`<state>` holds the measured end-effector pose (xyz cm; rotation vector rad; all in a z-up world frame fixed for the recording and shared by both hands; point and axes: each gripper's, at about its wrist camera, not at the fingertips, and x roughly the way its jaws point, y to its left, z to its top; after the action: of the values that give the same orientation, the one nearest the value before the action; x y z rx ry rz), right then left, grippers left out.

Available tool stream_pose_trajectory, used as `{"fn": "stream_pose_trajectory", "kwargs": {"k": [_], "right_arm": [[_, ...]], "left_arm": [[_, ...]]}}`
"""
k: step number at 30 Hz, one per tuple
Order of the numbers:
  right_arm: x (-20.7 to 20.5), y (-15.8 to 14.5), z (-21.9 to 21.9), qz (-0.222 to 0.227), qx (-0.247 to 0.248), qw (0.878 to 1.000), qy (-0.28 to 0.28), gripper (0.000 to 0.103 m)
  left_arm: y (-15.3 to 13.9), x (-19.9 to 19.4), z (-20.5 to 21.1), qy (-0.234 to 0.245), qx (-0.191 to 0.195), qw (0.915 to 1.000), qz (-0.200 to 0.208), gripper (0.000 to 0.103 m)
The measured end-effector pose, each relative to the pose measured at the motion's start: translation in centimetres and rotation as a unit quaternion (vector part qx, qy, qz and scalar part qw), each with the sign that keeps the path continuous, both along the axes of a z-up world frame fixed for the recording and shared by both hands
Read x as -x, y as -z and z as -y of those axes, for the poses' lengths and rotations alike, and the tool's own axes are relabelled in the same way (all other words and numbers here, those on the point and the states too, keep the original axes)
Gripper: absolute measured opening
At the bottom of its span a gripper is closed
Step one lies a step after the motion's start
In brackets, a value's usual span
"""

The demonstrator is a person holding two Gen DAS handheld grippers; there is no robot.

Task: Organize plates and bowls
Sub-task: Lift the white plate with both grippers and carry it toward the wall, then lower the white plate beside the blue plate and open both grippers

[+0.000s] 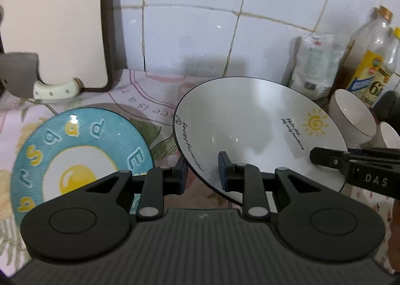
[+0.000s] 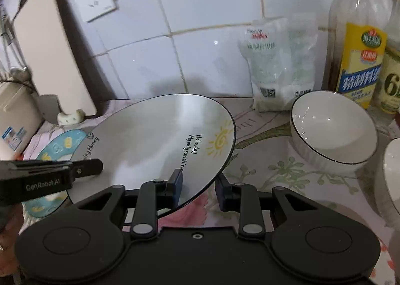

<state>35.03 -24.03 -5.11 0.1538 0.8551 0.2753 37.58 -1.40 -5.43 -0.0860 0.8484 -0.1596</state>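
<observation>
A white plate [image 1: 252, 119] with a yellow sun drawing and black script is held tilted above the counter. My left gripper [image 1: 203, 172] is shut on its left rim, one finger above and one below. My right gripper [image 2: 198, 186] is shut on its right rim; the plate also shows in the right wrist view [image 2: 155, 145]. A blue plate [image 1: 82, 150] with a fried-egg picture lies flat on the counter to the left, partly under the white plate in the right wrist view [image 2: 62, 145]. A white bowl [image 2: 332, 132] stands to the right.
A cutting board [image 1: 55, 22] leans on the tiled wall at the left. A white bag [image 2: 277, 67] and oil bottles [image 2: 357, 42] stand at the back right. A second white bowl [image 2: 391, 175] is at the right edge. A floral cloth [image 2: 270, 167] covers the counter.
</observation>
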Motion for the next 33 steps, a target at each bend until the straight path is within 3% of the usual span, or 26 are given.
{"fn": "stream_pose_trajectory", "kwargs": {"k": [10, 13, 17, 26, 33], "right_arm": [[-2.5, 1.9, -0.5, -0.019, 0.003, 1.0, -0.014, 0.033], [-2.8, 2.0, -0.4, -0.04, 0.001, 0.999, -0.013, 0.033], [-2.2, 2.2, -0.5, -0.05, 0.012, 0.999, -0.017, 0.037], [2.6, -2.4, 0.3, -0.008, 0.016, 1.0, -0.023, 0.051], [6.9, -6.3, -0.2, 0.015, 0.031, 0.998, -0.049, 0.065]], "left_arm": [[1.9, -1.7, 0.4, -0.009, -0.022, 0.9996, -0.015, 0.024], [1.9, -1.9, 0.7, -0.005, -0.024, 0.999, -0.038, 0.026], [1.5, -0.7, 0.9, 0.005, -0.048, 0.9981, -0.039, 0.042], [-3.2, 5.4, -1.5, 0.032, -0.052, 0.9981, -0.006, 0.062], [-6.6, 9.8, -3.6, 0.064, -0.033, 0.9974, -0.01, 0.067]]}}
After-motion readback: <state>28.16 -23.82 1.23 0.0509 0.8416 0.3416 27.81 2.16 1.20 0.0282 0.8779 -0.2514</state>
